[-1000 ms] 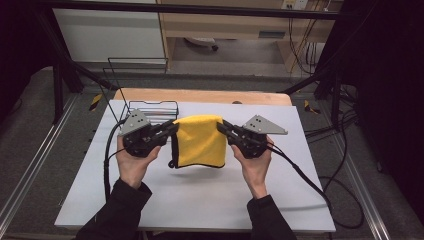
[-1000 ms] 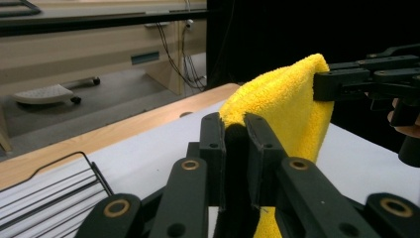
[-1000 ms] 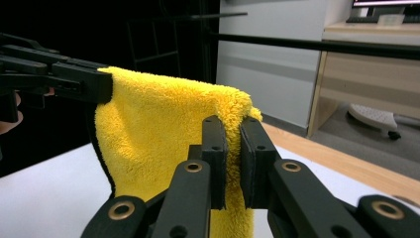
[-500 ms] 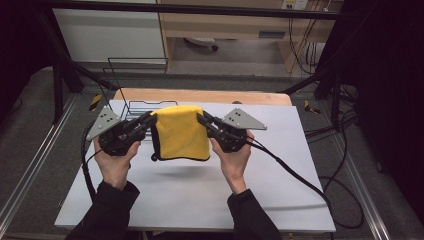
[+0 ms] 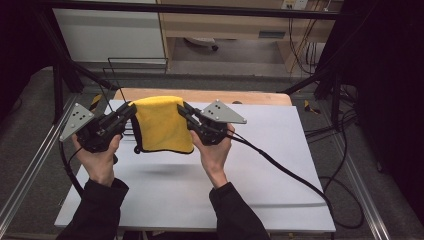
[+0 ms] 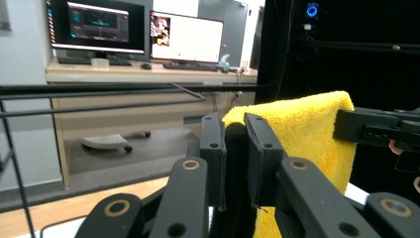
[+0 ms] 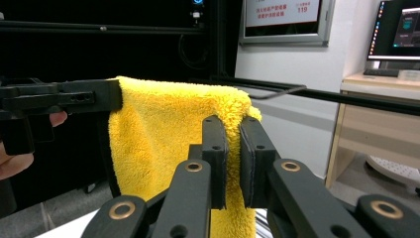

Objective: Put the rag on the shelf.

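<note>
A folded yellow towel (image 5: pixel 161 126) with a dark hem hangs in the air above the white table (image 5: pixel 260 175), held by its two top corners. My left gripper (image 5: pixel 131 108) is shut on the top left corner, my right gripper (image 5: pixel 182 108) on the top right one. In the left gripper view the jaws (image 6: pixel 235 148) pinch the towel's (image 6: pixel 307 129) edge, with the other gripper (image 6: pixel 376 130) clamped farther along. The right gripper view has its jaws (image 7: pixel 233 148) closed on the towel (image 7: pixel 163 134), and the left gripper (image 7: pixel 64 99) grips the far corner.
A black wire rack (image 5: pixel 136 65) stands at the table's back left. A wooden board (image 5: pixel 225 96) runs along the table's far edge. Cables (image 5: pixel 280 165) trail from the right gripper across the table to the right. Dark frame posts flank both sides.
Both hands have carried the hanging towel to the left and slightly up and away. The grips on its two corners have stayed the same.
</note>
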Motion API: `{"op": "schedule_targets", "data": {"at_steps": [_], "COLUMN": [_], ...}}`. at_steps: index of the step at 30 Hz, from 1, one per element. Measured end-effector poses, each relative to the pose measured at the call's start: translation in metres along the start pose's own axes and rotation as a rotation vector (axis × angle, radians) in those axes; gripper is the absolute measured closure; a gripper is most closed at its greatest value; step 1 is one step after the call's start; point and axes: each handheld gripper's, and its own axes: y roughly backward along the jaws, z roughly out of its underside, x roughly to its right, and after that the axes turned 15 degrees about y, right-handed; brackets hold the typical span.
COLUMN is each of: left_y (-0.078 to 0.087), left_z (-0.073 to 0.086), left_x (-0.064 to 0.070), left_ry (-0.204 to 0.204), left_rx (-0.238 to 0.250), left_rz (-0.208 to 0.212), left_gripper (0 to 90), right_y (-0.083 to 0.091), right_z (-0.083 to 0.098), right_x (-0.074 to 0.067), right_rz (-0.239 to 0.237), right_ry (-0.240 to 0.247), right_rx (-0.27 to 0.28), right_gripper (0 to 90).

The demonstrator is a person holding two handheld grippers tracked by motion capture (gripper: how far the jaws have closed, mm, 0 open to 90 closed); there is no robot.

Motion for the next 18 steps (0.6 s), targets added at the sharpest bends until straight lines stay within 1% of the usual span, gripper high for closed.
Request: {"op": "schedule_targets", "data": {"at_steps": [3, 6, 10, 15, 18], "left_y": [0.002, 0.004, 0.005, 0.006, 0.006], "left_z": [-0.003, -0.009, -0.019, -0.030, -0.035], "left_x": [-0.004, -0.009, -0.012, -0.015, -0.017], "left_ry": [0.011, 0.022, 0.020, 0.019, 0.019], "left_rx": [0.020, 0.042, 0.061, 0.092, 0.105], "left_rz": [-0.002, -0.006, -0.009, -0.014, -0.017], "left_gripper": [79.2, 79.2, 79.3, 79.2, 79.3], "right_y": [-0.005, -0.011, -0.019, -0.027, -0.032], "right_z": [-0.004, -0.010, -0.020, -0.030, -0.035], "right_x": [-0.002, -0.004, -0.004, -0.005, -0.006], "right_rz": [-0.002, -0.001, -0.001, 0.003, 0.007], "right_ry": [-0.005, 0.004, 0.017, 0.018, 0.018], "right_rx": [0.014, 0.020, 0.037, 0.061, 0.066], "right_gripper": [83.2, 83.3, 83.3, 83.3, 83.3]}}
